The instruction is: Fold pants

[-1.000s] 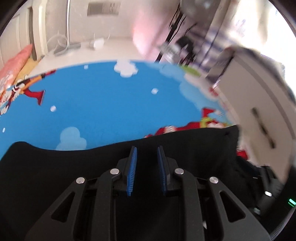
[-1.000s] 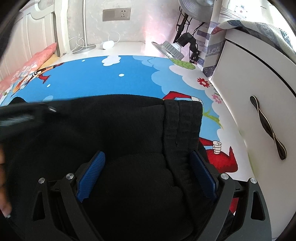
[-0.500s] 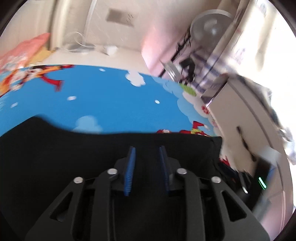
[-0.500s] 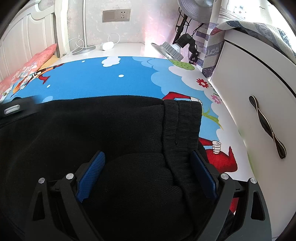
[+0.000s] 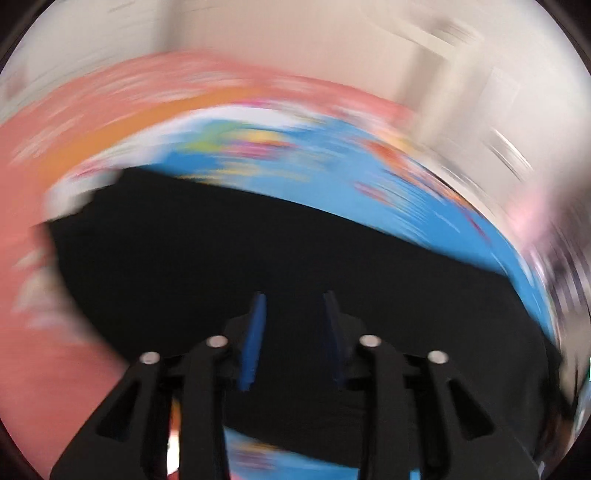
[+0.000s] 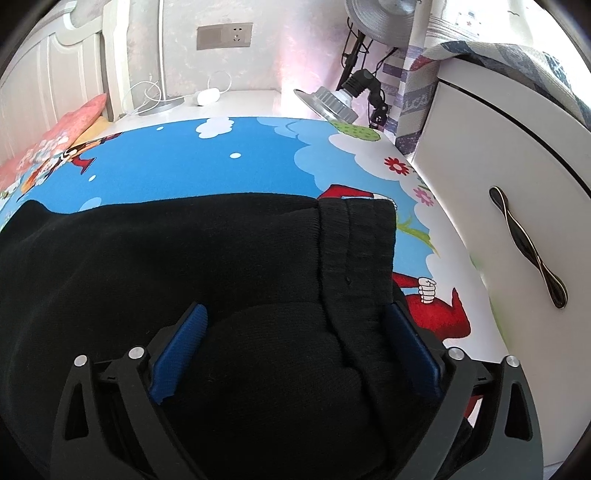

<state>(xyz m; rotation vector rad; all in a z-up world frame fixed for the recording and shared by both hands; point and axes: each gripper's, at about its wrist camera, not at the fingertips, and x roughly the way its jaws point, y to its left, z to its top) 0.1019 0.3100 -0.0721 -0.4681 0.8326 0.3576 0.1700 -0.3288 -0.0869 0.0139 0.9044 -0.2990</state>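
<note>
Left gripper (image 5: 291, 339) swung fast: its view now heavily blurred, wall and cabinet gone from frame, pink-orange band filling left and top. Jaws opening, gap wider than before; whether cloth sits between, cannot tell. Black pants (image 5: 258, 258) now cross frame diagonally, far edge falling toward right. Right gripper (image 6: 295, 350) jaws opening slightly wider over bunched pants (image 6: 258, 277); dark blurred shape gone from left edge of right view.

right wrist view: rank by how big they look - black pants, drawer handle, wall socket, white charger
1. black pants, though nearness inflates them
2. drawer handle
3. wall socket
4. white charger
</note>
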